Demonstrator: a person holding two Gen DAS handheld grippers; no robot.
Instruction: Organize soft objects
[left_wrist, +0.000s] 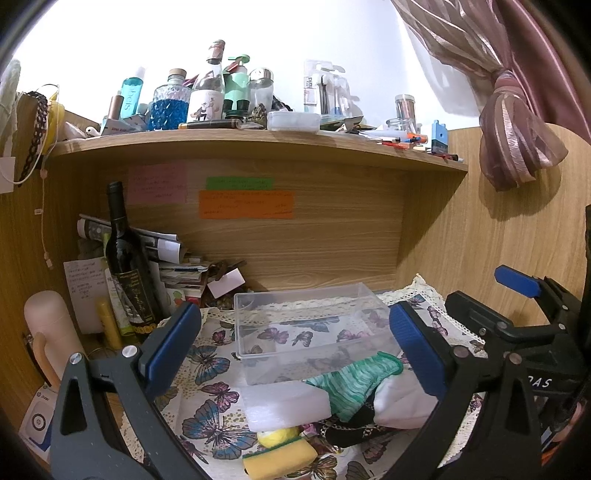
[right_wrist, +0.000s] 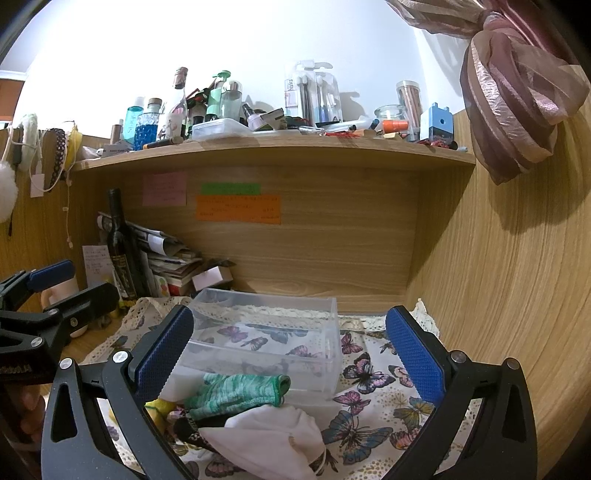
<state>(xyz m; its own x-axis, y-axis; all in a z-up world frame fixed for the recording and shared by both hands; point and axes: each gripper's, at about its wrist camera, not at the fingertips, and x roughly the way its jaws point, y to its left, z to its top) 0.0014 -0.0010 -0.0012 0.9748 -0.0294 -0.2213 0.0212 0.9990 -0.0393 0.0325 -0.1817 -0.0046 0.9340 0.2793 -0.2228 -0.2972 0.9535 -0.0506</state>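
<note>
A clear plastic box (left_wrist: 314, 325) stands empty on the butterfly cloth (left_wrist: 207, 365); it also shows in the right wrist view (right_wrist: 266, 332). In front of it lies a pile of soft things: a white foam block (left_wrist: 284, 404), a green knitted glove (left_wrist: 351, 384) (right_wrist: 240, 393), a white cloth pouch (left_wrist: 400, 404) (right_wrist: 273, 439), a black item (left_wrist: 354, 430), a yellow ball (left_wrist: 277, 435) and a yellow sponge (left_wrist: 280, 461). My left gripper (left_wrist: 291, 347) is open above the pile. My right gripper (right_wrist: 291, 350) is open above the glove and pouch, and shows at the right of the left view (left_wrist: 517, 332).
A dark wine bottle (left_wrist: 127, 266), stacked papers (left_wrist: 177, 266) and a pink bottle (left_wrist: 51, 325) crowd the back left corner. A shelf (left_wrist: 258, 142) with bottles hangs above. A wooden wall (right_wrist: 517, 295) closes the right side, with a curtain (right_wrist: 517, 92) above.
</note>
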